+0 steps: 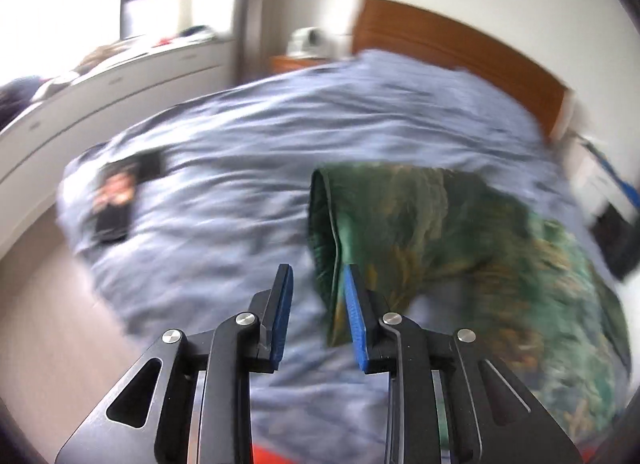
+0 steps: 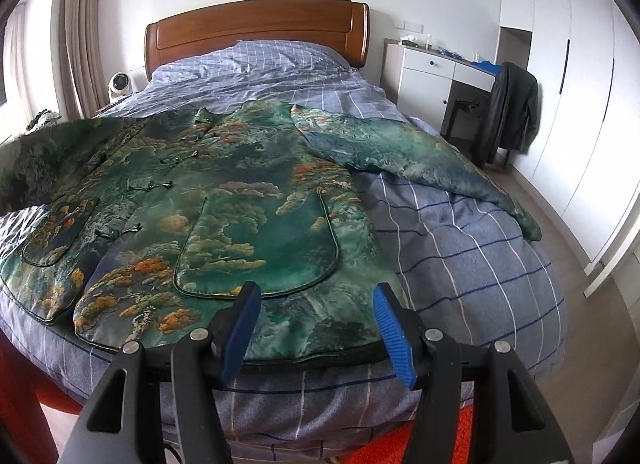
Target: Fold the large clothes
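Right gripper (image 2: 316, 328) above jacket (image 2: 224, 200) hem, near duvet (image 2: 460, 248) edge.

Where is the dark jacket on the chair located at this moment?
In the right wrist view, the dark jacket hangs at the right, in front of the white desk, beside the bed.

A wooden curved headboard (image 2: 256, 30) was seen behind a blue-grey checked duvet (image 2: 472, 248). A small white round fan (image 2: 119, 85) was placed left of the bed. A dark jacket (image 2: 512, 112) was draped over a chair beside a white desk with drawers (image 2: 432, 68). An orange-red rug (image 2: 452, 440) was laid on the floor.
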Demonstrator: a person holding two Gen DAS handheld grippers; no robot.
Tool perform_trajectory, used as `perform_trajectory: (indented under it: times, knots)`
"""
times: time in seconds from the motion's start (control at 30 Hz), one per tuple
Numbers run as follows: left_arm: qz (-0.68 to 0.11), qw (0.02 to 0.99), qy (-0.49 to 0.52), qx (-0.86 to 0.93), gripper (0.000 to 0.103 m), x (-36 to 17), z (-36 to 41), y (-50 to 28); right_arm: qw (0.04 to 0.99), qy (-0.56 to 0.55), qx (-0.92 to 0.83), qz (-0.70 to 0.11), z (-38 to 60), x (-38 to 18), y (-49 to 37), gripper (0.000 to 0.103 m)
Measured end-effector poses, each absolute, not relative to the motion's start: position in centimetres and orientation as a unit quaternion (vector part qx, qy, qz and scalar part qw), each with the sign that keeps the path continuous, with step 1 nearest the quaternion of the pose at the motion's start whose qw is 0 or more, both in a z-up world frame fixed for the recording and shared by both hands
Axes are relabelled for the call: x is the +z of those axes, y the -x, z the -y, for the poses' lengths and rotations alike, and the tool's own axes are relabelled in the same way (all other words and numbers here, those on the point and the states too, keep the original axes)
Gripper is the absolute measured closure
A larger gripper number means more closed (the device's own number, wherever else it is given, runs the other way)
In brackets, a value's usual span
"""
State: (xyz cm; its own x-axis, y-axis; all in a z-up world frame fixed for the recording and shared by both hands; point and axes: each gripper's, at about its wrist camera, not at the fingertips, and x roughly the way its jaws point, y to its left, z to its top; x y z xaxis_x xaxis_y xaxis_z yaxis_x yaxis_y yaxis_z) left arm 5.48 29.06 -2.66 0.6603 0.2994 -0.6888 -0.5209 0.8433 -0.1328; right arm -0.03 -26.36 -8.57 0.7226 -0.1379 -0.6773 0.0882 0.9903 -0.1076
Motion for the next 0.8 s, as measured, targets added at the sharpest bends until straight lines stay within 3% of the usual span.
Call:
perform_trajectory:
  times: [0.07, 0.2, 0.3, 0.43, 0.5, 0.6, 0.8]
  knots:
    - [-0.353, 0.887, 0.153, 0.255, 0.072, -3.6, -29.3, -4.7, 0.928, 0.036, -0.061, -0.365, 26.4, -8.5, 0.1, 0.043]
    - [-0.363, 0.891, 0.145, 0.233, 0.032, -4.6, -26.8, -3.6, 0.927, 0.031, -0.067, -0.369, 26.6, -8.7, -0.1, 0.043]
    - [-0.374, 0.902, 0.115, 0.181, 0.019, -5.0, -23.4, -4.4, 0.922, 0.017, -0.066, -0.38, 26.9, -8.9, -0.6, 0.043]
    - [-0.413, 0.902, 0.1, 0.073, 0.014, -6.8, -19.0, -7.3, 0.918, -0.024, -0.051, -0.393, 28.3, -8.7, -1.1, 0.043]
    - [-0.44, 0.892, 0.102, 0.032, 0.008, -8.4, -17.2, -8.8, 0.911, -0.047, -0.044, -0.408, 29.7, -8.6, -1.8, 0.037]
    - [-0.482, 0.87, 0.106, -0.01, 0.008, -11.1, -14.8, -11.1, 0.902, -0.083, -0.045, -0.421, 32.2, -8.3, -2.7, 0.031]
    - [-0.527, 0.843, 0.093, -0.047, 0.008, -15.4, -10.9, -12.9, 0.873, -0.12, -0.02, -0.473, 36.6, -10.1, -4.6, 0.031]
